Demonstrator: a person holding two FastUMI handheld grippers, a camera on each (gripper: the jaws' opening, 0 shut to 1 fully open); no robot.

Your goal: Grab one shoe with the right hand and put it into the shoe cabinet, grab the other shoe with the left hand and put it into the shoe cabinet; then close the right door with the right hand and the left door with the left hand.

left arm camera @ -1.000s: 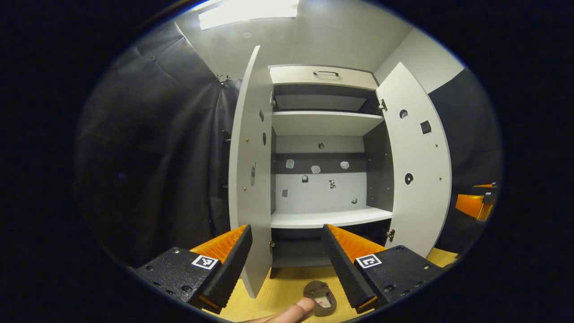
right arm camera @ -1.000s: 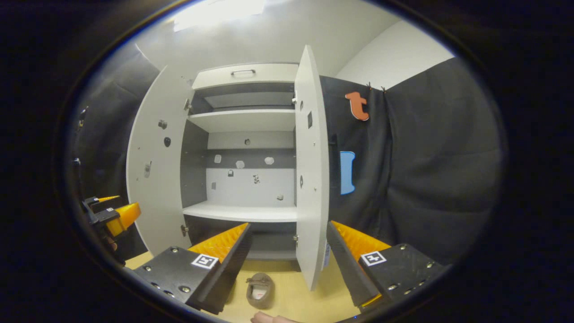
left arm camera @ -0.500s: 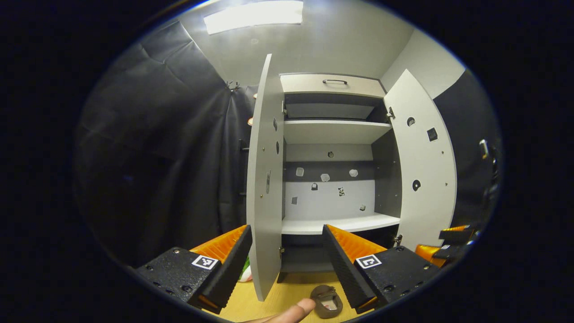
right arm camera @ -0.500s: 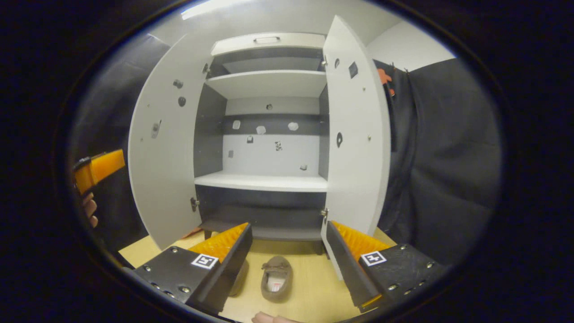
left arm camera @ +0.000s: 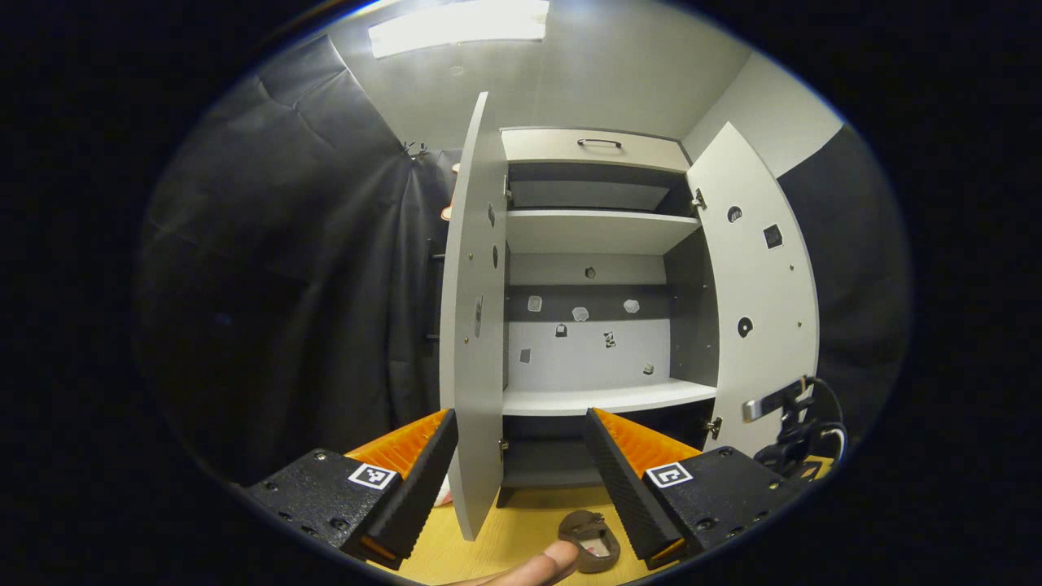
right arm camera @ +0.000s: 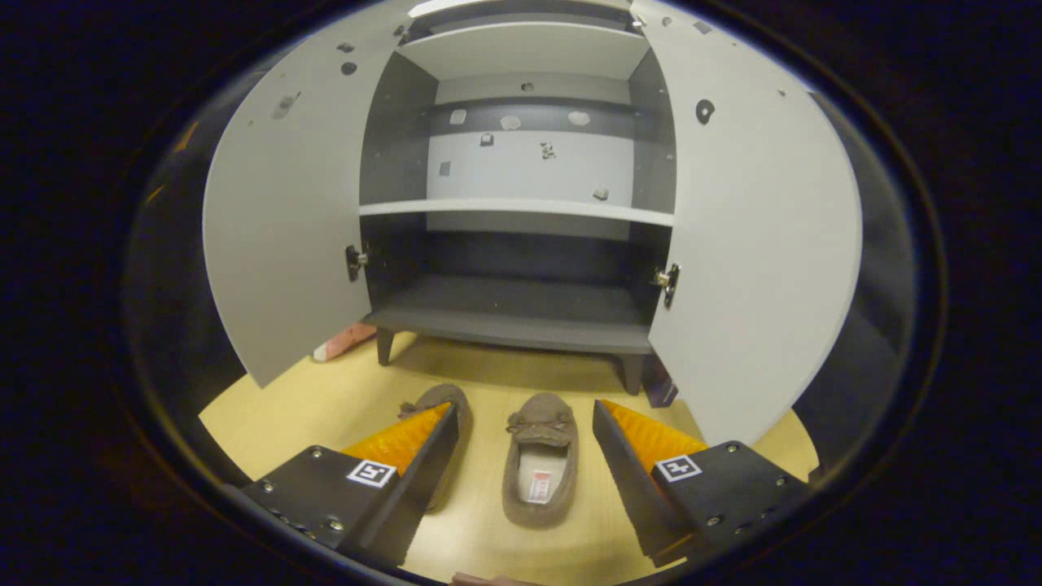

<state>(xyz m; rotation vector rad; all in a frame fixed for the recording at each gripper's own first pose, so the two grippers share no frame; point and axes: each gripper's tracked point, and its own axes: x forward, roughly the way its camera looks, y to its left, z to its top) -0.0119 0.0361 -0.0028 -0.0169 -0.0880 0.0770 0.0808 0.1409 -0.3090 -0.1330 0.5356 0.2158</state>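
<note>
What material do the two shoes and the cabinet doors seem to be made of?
Shoes: probably brown suede or felt, since the surface is matte and fuzzy, with a pale lining. Cabinet doors: likely laminated board with a smooth, matte, light grey face, flat edges and metal hinges.

Two shoes [right arm camera: 540, 460] [right arm camera: 444, 407] lie on the floor at six o'clock. One cabinet [right arm camera: 521, 313] stands at twelve, with two doors [right arm camera: 285, 220] [right arm camera: 757, 244] (both open) and one drawer [left arm camera: 594, 148].

Left gripper view: set level, off to the left, facing the open shoe cabinet [left arm camera: 598, 317] past its left door edge. Right gripper view: nearer, centred, tilted down toward the floor [right arm camera: 342, 403]. Shared: cabinet interior, both doors.
</note>
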